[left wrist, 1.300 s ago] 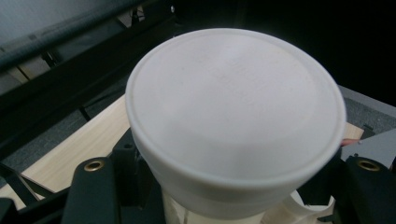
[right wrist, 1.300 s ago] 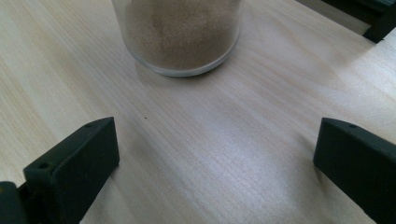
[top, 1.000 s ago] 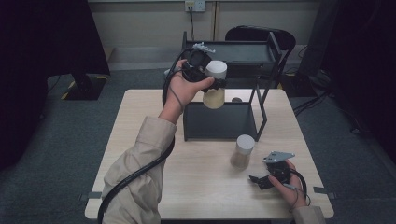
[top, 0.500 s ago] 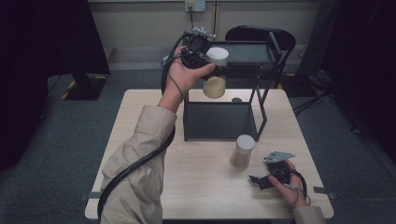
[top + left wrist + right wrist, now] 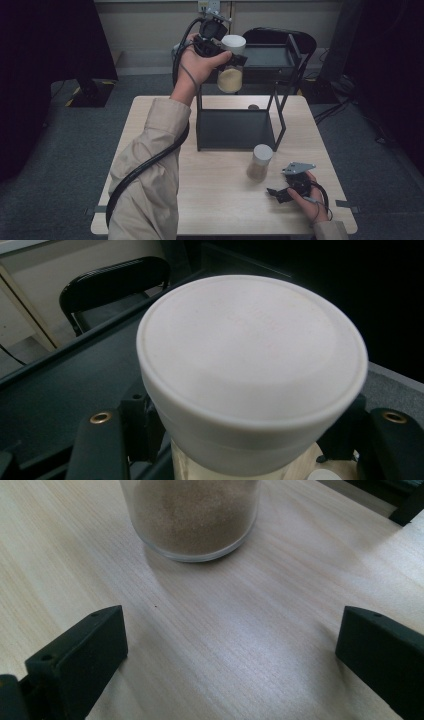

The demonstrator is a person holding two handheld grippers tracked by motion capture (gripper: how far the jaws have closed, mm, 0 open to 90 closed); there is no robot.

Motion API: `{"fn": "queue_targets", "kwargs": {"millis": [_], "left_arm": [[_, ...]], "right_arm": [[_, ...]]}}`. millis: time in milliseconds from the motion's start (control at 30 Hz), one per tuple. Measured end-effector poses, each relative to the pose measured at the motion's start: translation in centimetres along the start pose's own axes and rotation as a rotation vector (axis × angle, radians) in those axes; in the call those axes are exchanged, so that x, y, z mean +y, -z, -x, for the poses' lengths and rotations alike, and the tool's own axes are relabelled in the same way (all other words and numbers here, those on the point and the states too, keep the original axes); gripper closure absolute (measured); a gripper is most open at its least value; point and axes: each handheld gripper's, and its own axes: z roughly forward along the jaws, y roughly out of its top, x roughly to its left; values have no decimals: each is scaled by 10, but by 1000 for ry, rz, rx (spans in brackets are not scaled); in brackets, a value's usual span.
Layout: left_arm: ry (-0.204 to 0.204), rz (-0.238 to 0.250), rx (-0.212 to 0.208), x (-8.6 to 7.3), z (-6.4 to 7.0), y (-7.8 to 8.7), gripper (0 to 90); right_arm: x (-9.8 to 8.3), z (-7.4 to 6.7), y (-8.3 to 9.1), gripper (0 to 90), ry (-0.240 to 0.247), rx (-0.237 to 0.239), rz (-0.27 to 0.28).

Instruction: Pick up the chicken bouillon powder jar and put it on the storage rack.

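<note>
A glass jar [image 5: 230,76] of pale yellow powder with a white lid [image 5: 250,350] hangs in the air, and my left gripper [image 5: 234,59] is shut on it just under the lid. The jar is up at the height of the black rack's top shelf [image 5: 270,54], at its left front corner. In the left gripper view that gripper [image 5: 245,442] has a jaw on each side of the jar. A second jar [image 5: 260,162] of brown powder [image 5: 192,515] stands on the table in front of the rack. My right gripper [image 5: 274,192] rests open just right of it, with nothing between its jaws [image 5: 230,655].
The two-level black rack has a lower shelf [image 5: 235,129] on the wooden table [image 5: 150,125]. A small round object [image 5: 253,106] lies behind the rack. A black chair [image 5: 280,37] stands beyond the table. Dark panels flank both sides.
My left hand has lifted the yellow-powder jar from beside the rack's middle up to top-shelf height. The right gripper and the brown jar have stayed put.
</note>
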Motion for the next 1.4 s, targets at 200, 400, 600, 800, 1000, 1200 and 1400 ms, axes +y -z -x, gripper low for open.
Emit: {"fn": "queue_targets", "kwargs": {"millis": [200, 400, 600, 800, 1000, 1200, 1400], "left_arm": [[15, 16, 6, 8, -5, 4, 344], [15, 6, 33, 22, -6, 5, 344], [16, 10, 60, 30, -9, 0, 344], [30, 27, 81, 36, -15, -7, 344], [42, 35, 115, 40, -22, -17, 344], [36, 30, 131, 44, -27, -30, 344], [37, 28, 144, 47, -27, -40, 344]], "right_arm": [[0, 0, 0, 0, 0, 0, 0], [0, 0, 0, 0, 0, 0, 0], [0, 0, 0, 0, 0, 0, 0], [0, 0, 0, 0, 0, 0, 0], [0, 0, 0, 0, 1, 0, 0], [0, 0, 0, 0, -1, 0, -1], [0, 0, 0, 0, -1, 1, -1]]}}
